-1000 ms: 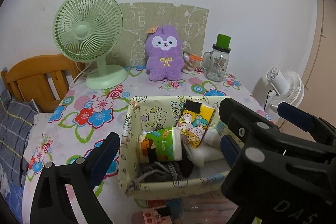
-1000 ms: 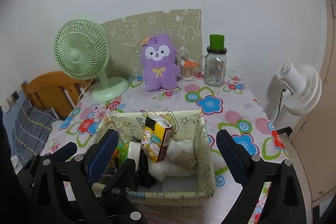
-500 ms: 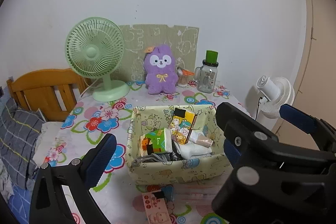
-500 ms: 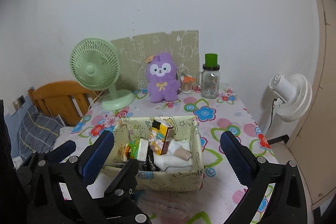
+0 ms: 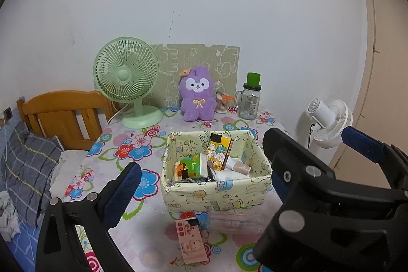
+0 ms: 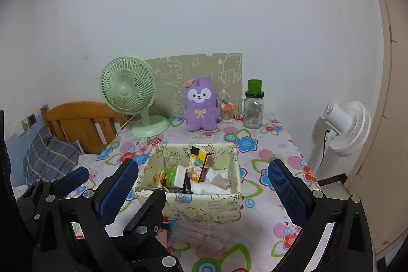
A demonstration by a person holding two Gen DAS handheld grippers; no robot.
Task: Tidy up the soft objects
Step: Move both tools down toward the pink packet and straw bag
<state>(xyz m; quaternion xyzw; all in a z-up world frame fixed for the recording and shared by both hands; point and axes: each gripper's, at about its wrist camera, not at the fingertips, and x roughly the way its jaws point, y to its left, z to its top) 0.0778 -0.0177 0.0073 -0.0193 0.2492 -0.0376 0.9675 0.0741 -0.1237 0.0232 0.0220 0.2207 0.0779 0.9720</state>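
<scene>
A pale yellow fabric basket (image 5: 216,193) (image 6: 204,205) with cartoon prints stands mid-table on the flowered cloth. It holds a green tissue pack (image 5: 193,166), a yellow cartoon pack (image 5: 219,151), white and beige socks (image 5: 237,165) and dark cloth. Against the back wall sits a purple plush (image 5: 196,98) (image 6: 201,106). A pink pack (image 5: 191,244) lies in front of the basket. My left gripper (image 5: 201,177) and right gripper (image 6: 201,177) hover side by side before the basket, both open with nothing between their fingers.
A green desk fan (image 5: 127,83) stands back left; a glass jar with a green lid (image 5: 251,101) and a swab cup (image 5: 221,105) stand back right. A white fan (image 5: 329,119) stands beyond the table's right edge. A wooden headboard (image 5: 61,114) and plaid pillow (image 5: 25,170) lie left.
Both grippers have drawn back and upward from the basket, which now looks smaller and farther. The pink pack in front of it has come fully into view.
</scene>
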